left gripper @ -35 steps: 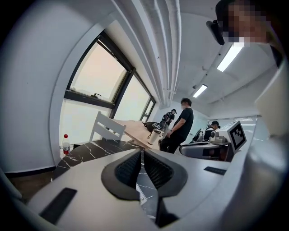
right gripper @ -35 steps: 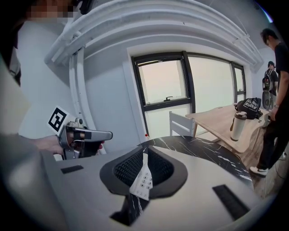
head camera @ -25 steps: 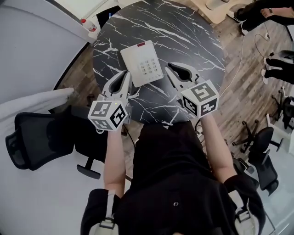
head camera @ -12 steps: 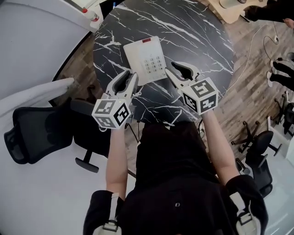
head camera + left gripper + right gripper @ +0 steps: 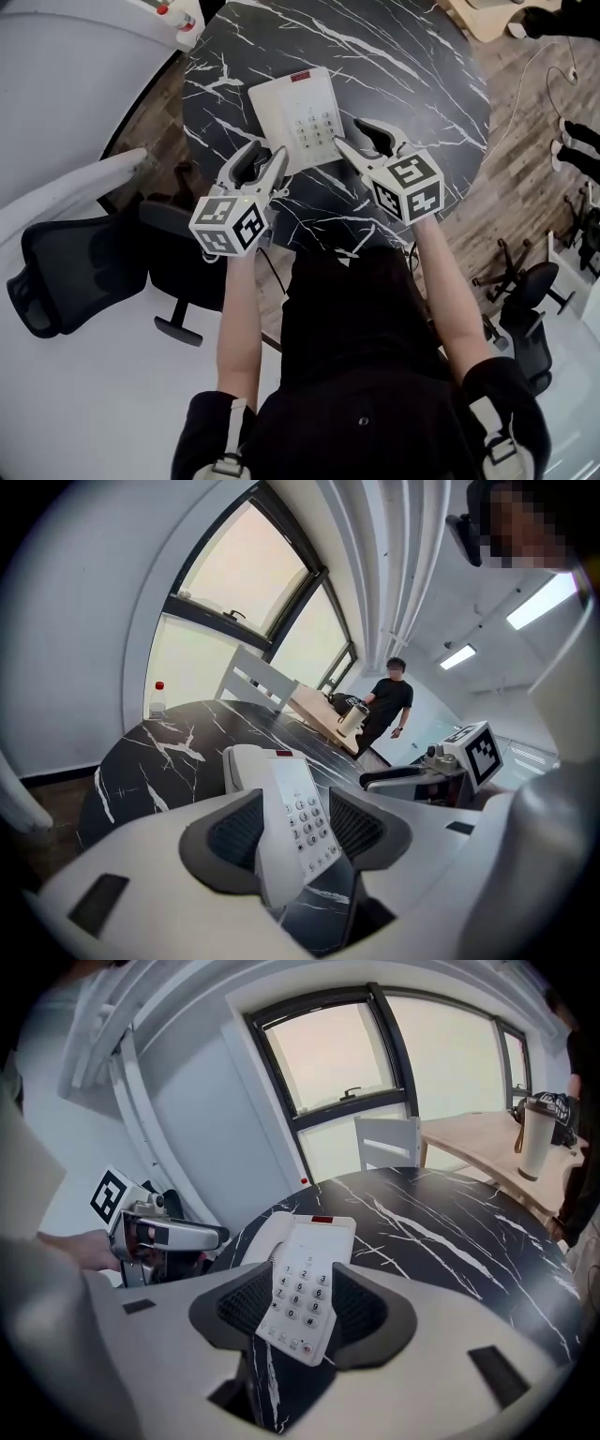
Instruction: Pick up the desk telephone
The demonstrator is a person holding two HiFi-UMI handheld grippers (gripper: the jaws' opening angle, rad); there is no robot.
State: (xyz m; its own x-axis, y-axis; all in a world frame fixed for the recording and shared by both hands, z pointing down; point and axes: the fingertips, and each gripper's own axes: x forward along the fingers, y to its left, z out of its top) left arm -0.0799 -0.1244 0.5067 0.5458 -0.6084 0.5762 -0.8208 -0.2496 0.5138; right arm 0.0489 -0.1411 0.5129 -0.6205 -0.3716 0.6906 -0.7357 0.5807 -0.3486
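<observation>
A round black marble table [image 5: 403, 84] fills the upper head view, with a black office chair [image 5: 70, 272] on the floor to its left. The white desk telephone [image 5: 298, 117] lies flat, keypad up, near the table's left side. The left gripper [image 5: 270, 156] and the right gripper [image 5: 357, 137] flank its near corners. Their jaws are opening and stand part-spread, the pads off the desk telephone. A red-capped bottle [image 5: 176, 16] stands beyond the far rim.

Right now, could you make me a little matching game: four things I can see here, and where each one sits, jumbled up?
1 desk telephone
2 left gripper
3 right gripper
4 red-capped bottle

A at the phone's keypad-side corner
B flat on the black marble table
C off the table, past its far rim
D at the phone's handset-side corner

Pairs: 1-B, 2-D, 3-A, 4-C.

Both grippers' jaws are opening, the telephone between them, not gripped.
</observation>
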